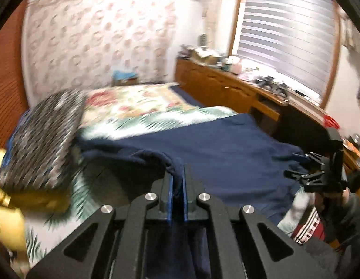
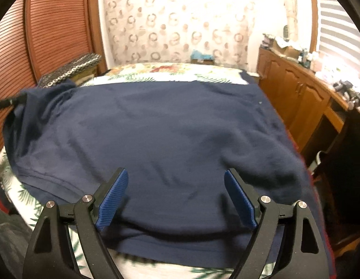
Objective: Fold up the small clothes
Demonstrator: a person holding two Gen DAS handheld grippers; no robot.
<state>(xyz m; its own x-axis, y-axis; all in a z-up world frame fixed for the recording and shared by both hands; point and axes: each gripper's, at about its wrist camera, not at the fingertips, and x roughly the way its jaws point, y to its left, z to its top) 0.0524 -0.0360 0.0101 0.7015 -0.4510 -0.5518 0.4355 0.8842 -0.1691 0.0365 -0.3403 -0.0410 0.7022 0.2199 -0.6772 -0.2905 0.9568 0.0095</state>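
Observation:
A navy blue garment point(image 2: 156, 127) lies spread across the bed with its hem toward me. My left gripper point(image 1: 177, 186) is shut on a bunched edge of this garment point(image 1: 214, 144) and lifts it a little off the bed. My right gripper point(image 2: 176, 197) is open and empty, hovering just above the garment's near hem. The right gripper also shows in the left wrist view point(image 1: 303, 167) at the garment's right edge. The left gripper point(image 2: 7, 102) shows faintly in the right wrist view at the garment's far left corner.
The bed has a floral and palm-leaf cover point(image 1: 138, 107). A dark patterned cushion point(image 1: 42, 139) and a yellow soft object point(image 1: 10, 220) lie at the left. A wooden dresser point(image 2: 296, 95) with clutter runs along the right. A louvered wooden door point(image 2: 40, 34) stands at the left.

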